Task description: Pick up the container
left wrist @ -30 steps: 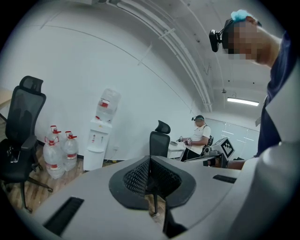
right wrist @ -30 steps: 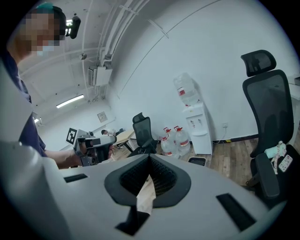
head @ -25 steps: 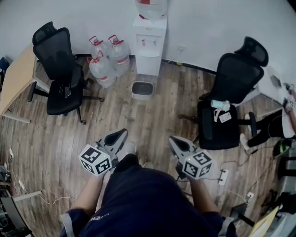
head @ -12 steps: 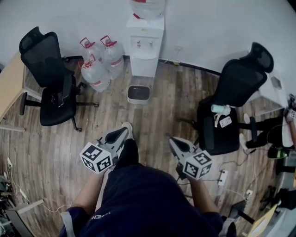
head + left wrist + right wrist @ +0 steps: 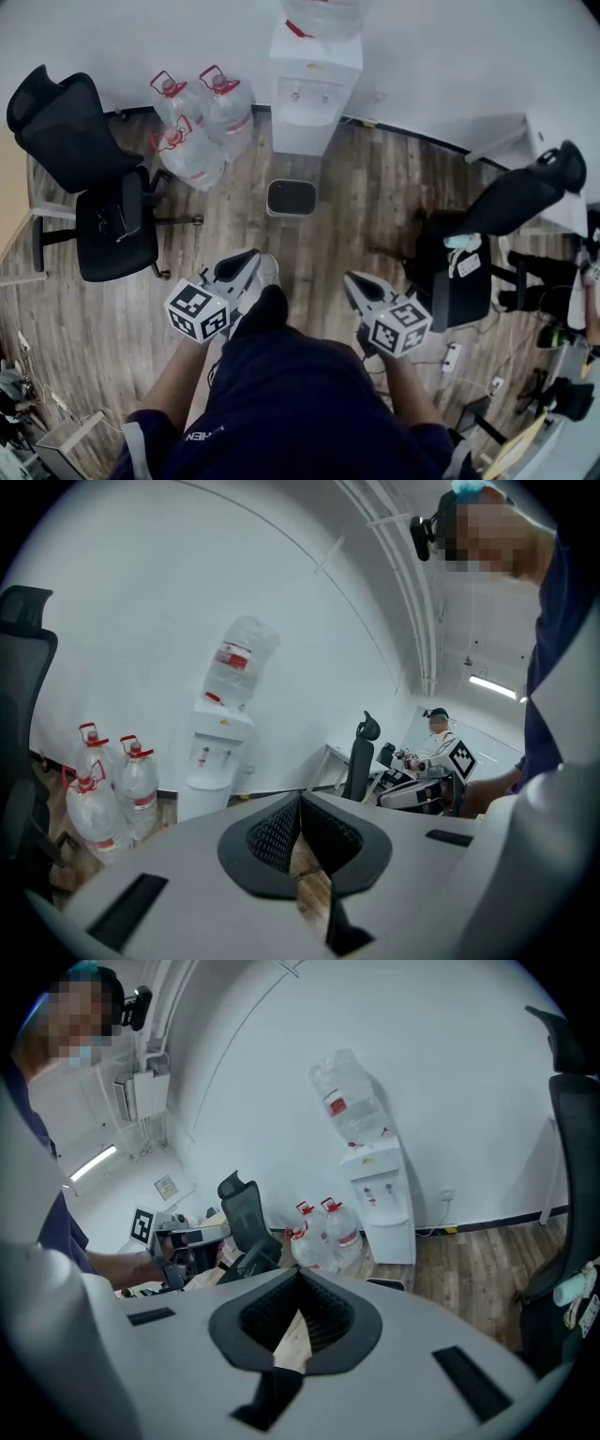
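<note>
The container [image 5: 292, 198] is a small grey open bin with a pale rim. It stands on the wood floor in front of the water dispenser [image 5: 314, 89], and its edge peeps over the right gripper's body [image 5: 384, 1284]. My left gripper [image 5: 247, 266] is held out ahead of my body, short of the bin and to its left, shut with nothing in it [image 5: 300, 804]. On the other side, my right gripper [image 5: 353, 284] points forward too, its jaws closed and empty [image 5: 298, 1284]. Both are well above the floor and apart from the bin.
Three large water jugs [image 5: 202, 122] with red caps stand left of the dispenser. One black office chair [image 5: 89, 187] is at the left and another [image 5: 497, 234] at the right. A power strip [image 5: 453, 356] with cables lies on the floor at the right. Another person [image 5: 436, 752] holding grippers is visible at a desk.
The whole scene has slid toward me and spread out: the dispenser, jugs and bin are nearer and the chairs have moved outward. Both grippers keep their place in the head view, still shut.
</note>
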`<move>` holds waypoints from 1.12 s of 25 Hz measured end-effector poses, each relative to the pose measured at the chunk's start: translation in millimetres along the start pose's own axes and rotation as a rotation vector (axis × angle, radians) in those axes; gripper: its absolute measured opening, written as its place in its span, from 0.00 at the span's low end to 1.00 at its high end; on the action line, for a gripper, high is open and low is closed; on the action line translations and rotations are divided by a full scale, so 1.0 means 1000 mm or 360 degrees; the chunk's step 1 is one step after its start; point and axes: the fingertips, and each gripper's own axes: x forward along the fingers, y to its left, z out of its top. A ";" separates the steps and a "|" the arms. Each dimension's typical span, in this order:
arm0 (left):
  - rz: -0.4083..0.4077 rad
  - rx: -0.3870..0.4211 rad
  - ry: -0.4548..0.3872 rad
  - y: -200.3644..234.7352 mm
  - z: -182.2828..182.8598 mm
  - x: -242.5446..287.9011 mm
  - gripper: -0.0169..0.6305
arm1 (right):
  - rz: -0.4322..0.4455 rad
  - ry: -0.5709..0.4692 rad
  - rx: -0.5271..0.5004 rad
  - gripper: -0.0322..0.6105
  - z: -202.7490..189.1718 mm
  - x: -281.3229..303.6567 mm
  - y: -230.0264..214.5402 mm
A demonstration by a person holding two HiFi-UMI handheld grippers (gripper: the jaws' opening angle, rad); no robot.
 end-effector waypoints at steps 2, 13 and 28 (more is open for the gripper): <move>0.0004 0.0010 0.0030 0.031 0.009 0.009 0.07 | -0.0027 0.0035 0.0012 0.08 0.014 0.027 -0.008; -0.0035 -0.0052 0.0227 0.141 0.011 0.068 0.07 | -0.0147 0.0178 0.0175 0.08 0.047 0.124 -0.060; 0.0091 -0.0184 0.0483 0.234 -0.060 0.204 0.07 | -0.0130 0.0535 0.0421 0.08 0.000 0.260 -0.197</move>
